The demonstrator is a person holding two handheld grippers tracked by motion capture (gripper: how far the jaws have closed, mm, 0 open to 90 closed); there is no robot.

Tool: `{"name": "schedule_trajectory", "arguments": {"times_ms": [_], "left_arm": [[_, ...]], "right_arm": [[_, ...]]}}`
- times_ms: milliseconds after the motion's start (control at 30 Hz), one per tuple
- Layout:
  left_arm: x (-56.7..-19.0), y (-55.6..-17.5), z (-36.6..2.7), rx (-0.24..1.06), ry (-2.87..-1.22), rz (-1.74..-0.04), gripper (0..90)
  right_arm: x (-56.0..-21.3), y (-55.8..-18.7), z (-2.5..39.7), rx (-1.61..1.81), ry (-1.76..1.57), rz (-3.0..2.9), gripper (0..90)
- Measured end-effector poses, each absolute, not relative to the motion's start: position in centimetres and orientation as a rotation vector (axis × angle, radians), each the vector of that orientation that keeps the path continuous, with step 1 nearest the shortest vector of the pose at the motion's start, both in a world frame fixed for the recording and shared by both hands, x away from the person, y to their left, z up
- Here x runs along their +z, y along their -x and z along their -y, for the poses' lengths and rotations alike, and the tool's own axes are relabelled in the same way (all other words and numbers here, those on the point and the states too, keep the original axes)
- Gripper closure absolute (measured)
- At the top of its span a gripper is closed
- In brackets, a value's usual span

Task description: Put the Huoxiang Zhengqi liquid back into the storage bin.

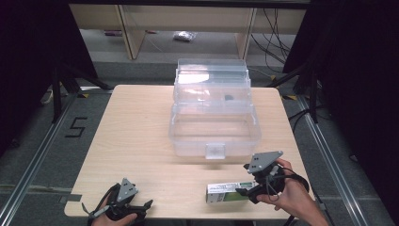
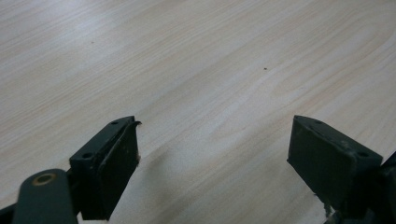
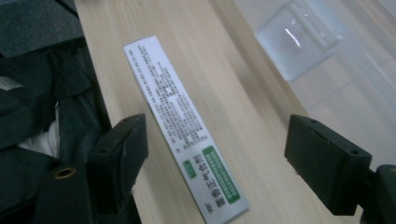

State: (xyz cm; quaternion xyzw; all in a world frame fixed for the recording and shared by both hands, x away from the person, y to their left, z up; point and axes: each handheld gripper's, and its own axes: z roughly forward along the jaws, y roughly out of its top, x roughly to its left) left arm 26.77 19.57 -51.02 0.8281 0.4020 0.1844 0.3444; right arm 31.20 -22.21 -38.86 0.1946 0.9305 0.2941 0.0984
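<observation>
Small carton [image 1: 227, 193]: one, white with a green end panel and fine print, lying flat on its long face near the front edge of the desk [image 1: 141, 136], right of centre. In the right gripper view the carton [image 3: 184, 128] runs lengthwise between the two jaws, closer to the left jaw; neither pad touches it.

Right claw [image 1: 249, 187]: released, jaws wide apart, set over the green end of the carton and held in the person's right hand [image 1: 287, 190]. In its own view the right claw [image 3: 215, 154] shows bare wood between the carton and the right jaw.

Left claw [image 1: 141, 209]: released, jaws spread, grasping nothing, at the front left edge of the desk and well apart from the carton. In the left gripper view the left claw [image 2: 212, 144] has plain wood grain between its jaws.

Container: one clear plastic box [image 1: 214, 134] with tiered trays, standing open at the middle and rear of the desk. The lower tub shows nothing inside. One small dark item [image 1: 229, 98] sits in an upper tray; what it is cannot be told. A latch tab [image 1: 215, 150] hangs on the front wall, also visible in the right gripper view [image 3: 299, 37].

Open room: a band of bare desk lies between the box front and the carton; the left half of the desk is bare.

Count: one carton, one box, two claws.
</observation>
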Motion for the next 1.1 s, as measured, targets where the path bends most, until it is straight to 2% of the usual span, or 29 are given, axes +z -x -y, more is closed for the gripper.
{"name": "schedule_trajectory", "arguments": {"times_ms": [67,400,433,533,600,667,1100], "left_arm": [[-50.9,-26.9,-19.8,0.485,-2.188,-1.018,15.6],[-51.0,-26.7,-19.6,0.48,-2.152,-1.051,15.6],[-50.8,-26.8,-19.8,0.49,-2.197,-1.029,15.6],[-51.0,-26.8,-19.6,0.496,-2.16,-1.046,15.6],[-50.8,-26.9,-19.9,0.493,-2.206,-1.019,15.6],[-51.0,-26.8,-19.7,0.498,-2.167,-1.04,15.6],[-51.0,-26.9,-19.7,0.499,-2.169,-1.036,15.6]], "right_arm": [[-39.2,-31.4,21.6,0.857,-0.53,-2.774,22.5],[-40.1,-31.9,19.5,0.75,-0.434,-2.841,23.9],[-40.3,-32.0,19.3,0.739,-0.417,-2.855,24.2],[-40.6,-32.1,18.7,0.688,-0.41,-2.876,24.6],[-41.0,-32.2,18.2,0.657,-0.409,-2.905,25.0],[-41.2,-32.4,18.0,0.627,-0.383,-2.917,25.5],[-42.1,-32.8,17.0,0.529,-0.363,-2.973,27.8]]}}
